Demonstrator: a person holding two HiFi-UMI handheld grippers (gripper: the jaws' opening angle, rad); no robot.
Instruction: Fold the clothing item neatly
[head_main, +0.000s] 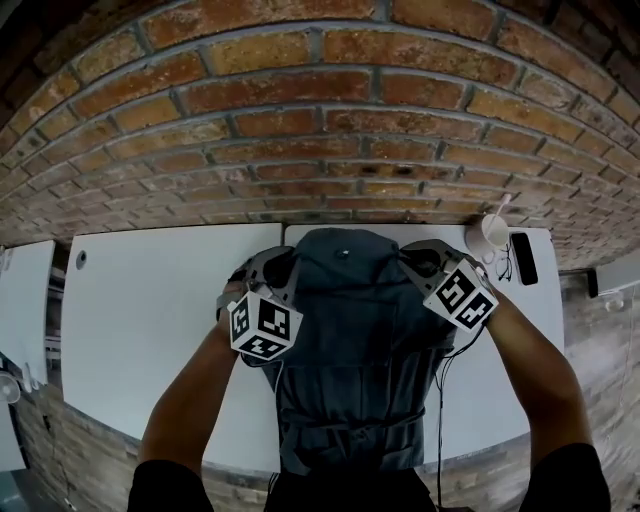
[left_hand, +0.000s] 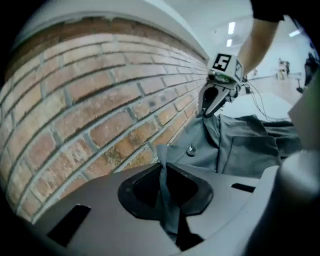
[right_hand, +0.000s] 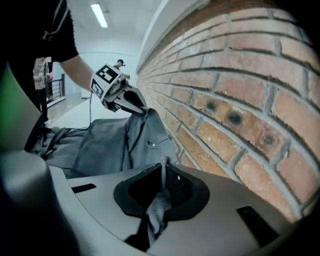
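You hold the garment by its top corners, clamped in the left gripper and right gripper, raised above the table, starting the fold; next carry both evenly toward the hem

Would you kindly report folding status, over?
Left claw and right claw shut on dark grey fabric garment. Far edge held above white table. Pale pink cup aside, clear.

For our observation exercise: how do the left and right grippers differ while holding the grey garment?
The left gripper pinches the garment's far edge on the person's left; the right gripper pinches it on the right. The right gripper is near the cup and dark phone; the left gripper is well away from them. Shared: both are shut on grey cloth.
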